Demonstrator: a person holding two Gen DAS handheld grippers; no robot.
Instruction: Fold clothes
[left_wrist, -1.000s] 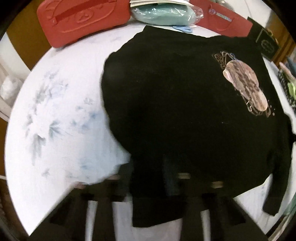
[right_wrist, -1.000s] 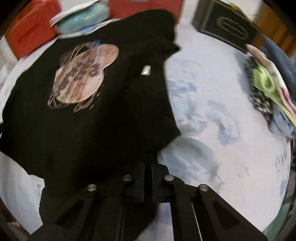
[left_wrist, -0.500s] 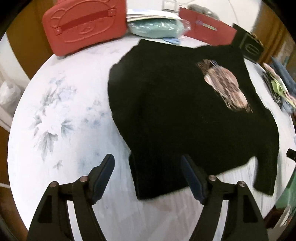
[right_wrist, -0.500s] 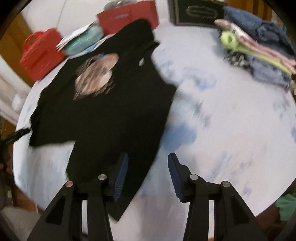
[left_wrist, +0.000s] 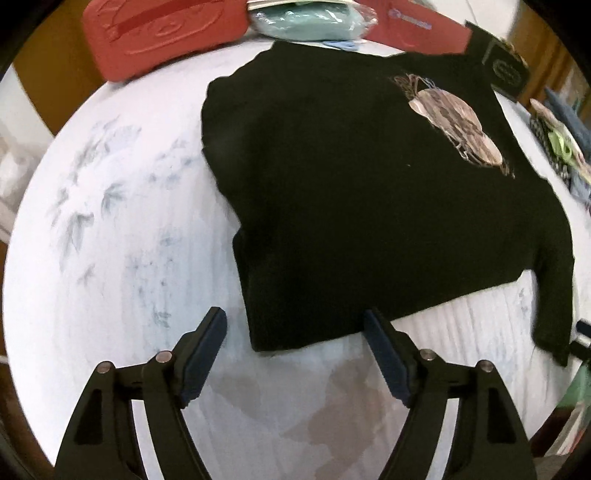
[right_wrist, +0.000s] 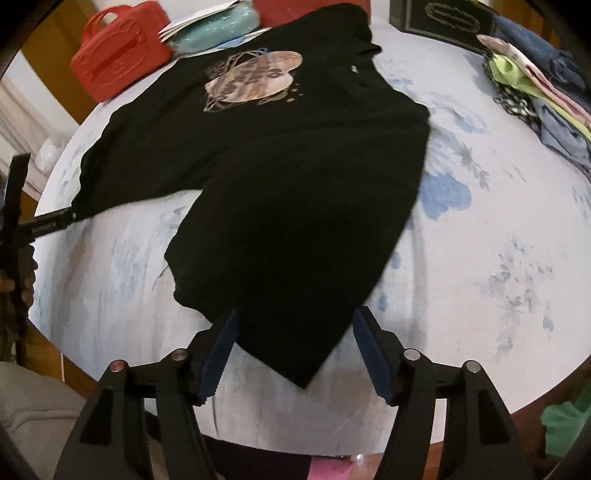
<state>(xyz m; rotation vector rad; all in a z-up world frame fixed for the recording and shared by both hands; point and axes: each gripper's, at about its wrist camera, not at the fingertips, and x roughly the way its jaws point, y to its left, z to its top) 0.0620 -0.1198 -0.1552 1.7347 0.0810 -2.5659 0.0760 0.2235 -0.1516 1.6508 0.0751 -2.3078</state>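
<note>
Left wrist fisheye: looking forward and down between the spread fingers of the left gripper (left_wrist: 294, 325) at lower centre, low and close over the round white floral-clothed worktop (left_wrist: 110, 229). Right wrist fisheye: same tilt, from the near rim, right gripper (right_wrist: 295, 326) at lower centre. Shared by both: the black long-sleeved sweater with a pink-brown print (left_wrist: 369, 184) (right_wrist: 295, 177) filling mid-frame, the red moulded plastic case (left_wrist: 159, 33) (right_wrist: 118, 59) at upper left, the stack of folded coloured clothes (left_wrist: 561, 147) (right_wrist: 535, 85) at right edge and upper right.
</note>
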